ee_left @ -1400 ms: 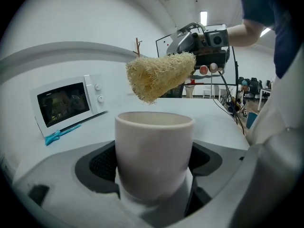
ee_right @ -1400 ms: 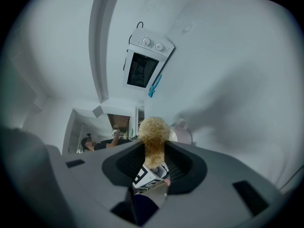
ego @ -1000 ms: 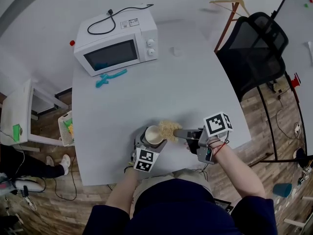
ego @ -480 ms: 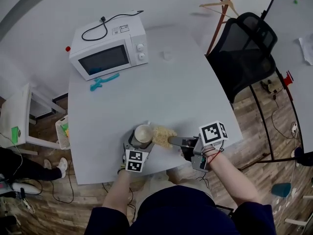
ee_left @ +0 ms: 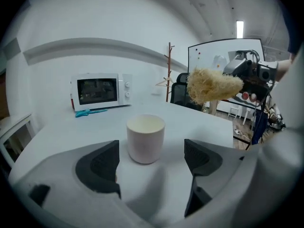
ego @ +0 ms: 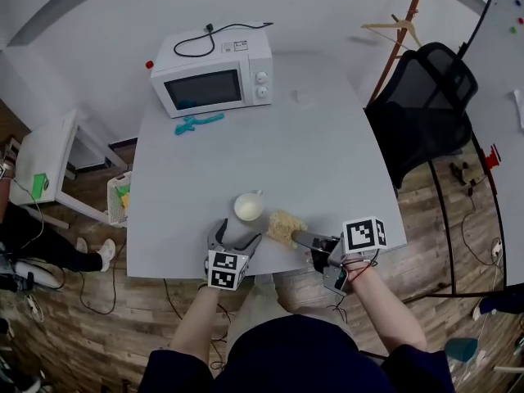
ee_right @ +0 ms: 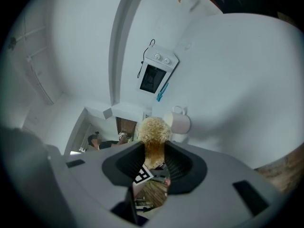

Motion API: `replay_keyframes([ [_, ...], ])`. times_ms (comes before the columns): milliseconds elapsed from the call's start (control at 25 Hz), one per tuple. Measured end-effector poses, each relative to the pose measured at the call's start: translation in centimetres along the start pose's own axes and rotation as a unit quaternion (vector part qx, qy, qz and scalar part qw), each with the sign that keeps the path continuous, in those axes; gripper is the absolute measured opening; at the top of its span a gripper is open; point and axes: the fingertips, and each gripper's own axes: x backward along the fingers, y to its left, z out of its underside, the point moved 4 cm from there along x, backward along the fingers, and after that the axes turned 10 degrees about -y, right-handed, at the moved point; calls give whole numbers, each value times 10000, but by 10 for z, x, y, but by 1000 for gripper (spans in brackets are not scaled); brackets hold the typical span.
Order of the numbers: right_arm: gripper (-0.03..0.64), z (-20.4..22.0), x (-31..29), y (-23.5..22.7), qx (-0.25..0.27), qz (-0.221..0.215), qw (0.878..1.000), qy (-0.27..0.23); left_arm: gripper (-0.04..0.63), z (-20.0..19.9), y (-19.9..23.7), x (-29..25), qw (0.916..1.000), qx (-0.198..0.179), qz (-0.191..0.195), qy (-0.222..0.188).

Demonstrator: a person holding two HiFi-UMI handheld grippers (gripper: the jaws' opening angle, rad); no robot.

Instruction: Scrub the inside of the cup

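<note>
While the left gripper (ego: 237, 237) rests low over the near edge of the tabletop (ego: 319, 154) with its jaws spread wide and nothing between them, the cup (ego: 248, 207) stands just past their tips, untouched. The left gripper view shows both dark pads clear of the cup's sides, with bare table between them.

The right gripper (ego: 299, 238) has its jaws closed tight on a scrubber (ego: 283, 224), a pale yellow, fibrous wad that sticks out beyond the fingertips. It is held up off the table, just to the right of the cup and apart from it. In the right gripper view the wad fills the gap between the jaws, and the cup shows right behind it.

The cup is white and upright, with its mouth open to the ceiling and its handle turned to the far side. It sits close to the near edge, about midway along it.

Well away, at the far left corner of the tabletop, sits a white microwave (ego: 214, 84) with a black cord (ego: 221, 33) lying coiled on its top. A teal plastic tool (ego: 198, 122) lies on the table just in front of it.

Off the right edge stands a black office chair (ego: 426, 97). Off the left edge are a small basket (ego: 117, 199) and a white side table (ego: 41, 170).
</note>
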Motion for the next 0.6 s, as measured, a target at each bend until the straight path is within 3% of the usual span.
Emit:
replay_keyframes([
  [280,135,11,13,4,776,94,9959,-451,415,-25,-31,36,9990,55,-184,-401],
  [320,135,14,15,3,895,139,9948,-475,349,-28,-35,41,9985,24,-298,-467],
  [360,135,18,17,3,1010,176,9935,-490,198,-30,-39,47,9975,15,-454,-541],
  [400,135,22,19,3,1111,199,9924,-500,98,-32,-42,52,9964,30,-594,-603],
  [600,135,44,32,4,1519,227,9858,-674,27,-37,-67,77,9947,50,-747,-711],
])
